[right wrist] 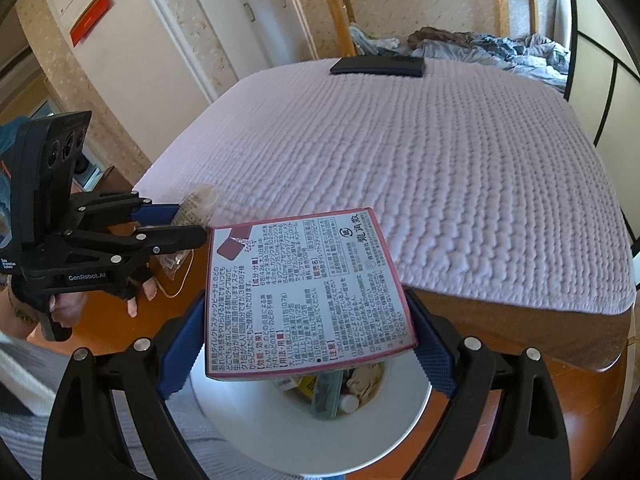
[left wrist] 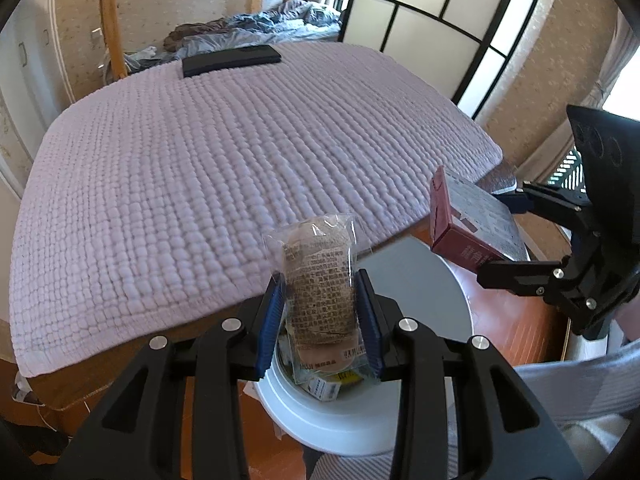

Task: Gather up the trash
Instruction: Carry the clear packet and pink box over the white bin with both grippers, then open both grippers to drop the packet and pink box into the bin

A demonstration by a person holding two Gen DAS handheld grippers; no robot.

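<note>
the left gripper [left wrist: 320, 312] is clamped on a clear snack packet [left wrist: 320, 280], the right gripper [right wrist: 308, 344] on a flat maroon-edged box [right wrist: 304, 292]. both hang over the white trash bin [right wrist: 248, 412] beside the quilted table [left wrist: 200, 160].

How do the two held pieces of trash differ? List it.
The packet in the left gripper is clear, crinkly plastic over something brown; the box in the right gripper is flat, stiff card with a dark red border.
The packet is narrow, so its jaws sit close; the box is wide, so its jaws spread far.
Both carry printed text and hang above the white bin.
</note>
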